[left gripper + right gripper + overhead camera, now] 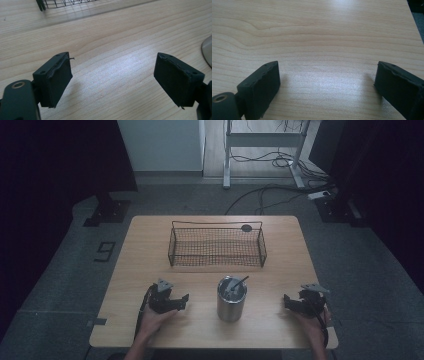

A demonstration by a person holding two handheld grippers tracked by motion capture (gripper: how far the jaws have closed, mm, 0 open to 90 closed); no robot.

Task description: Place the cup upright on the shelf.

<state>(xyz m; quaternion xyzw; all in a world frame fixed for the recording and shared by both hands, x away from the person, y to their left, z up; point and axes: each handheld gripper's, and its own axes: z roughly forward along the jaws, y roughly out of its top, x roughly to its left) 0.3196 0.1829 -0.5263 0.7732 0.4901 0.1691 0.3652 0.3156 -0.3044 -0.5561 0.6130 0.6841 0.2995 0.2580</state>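
table (pixel 150 245): wood; cup (pixel 231 302) contents indistinct; left tool (pixel 112 75), right tool (pixel 327 82) gaping

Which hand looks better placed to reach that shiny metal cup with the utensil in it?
Probably the left. In the high view the left gripper sits closer to the silver steel cup than the right gripper. The cup's edge also shows just beside the left fingers, which stand apart with nothing between them.

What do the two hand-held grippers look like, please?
Both the left gripper and the right gripper are black, each with a grey three-cornered plate on top and a black cable trailing back along the hand. Their two jaws are blocky, with flat black pads whose edges look slightly frayed. The forearms show no sleeves.
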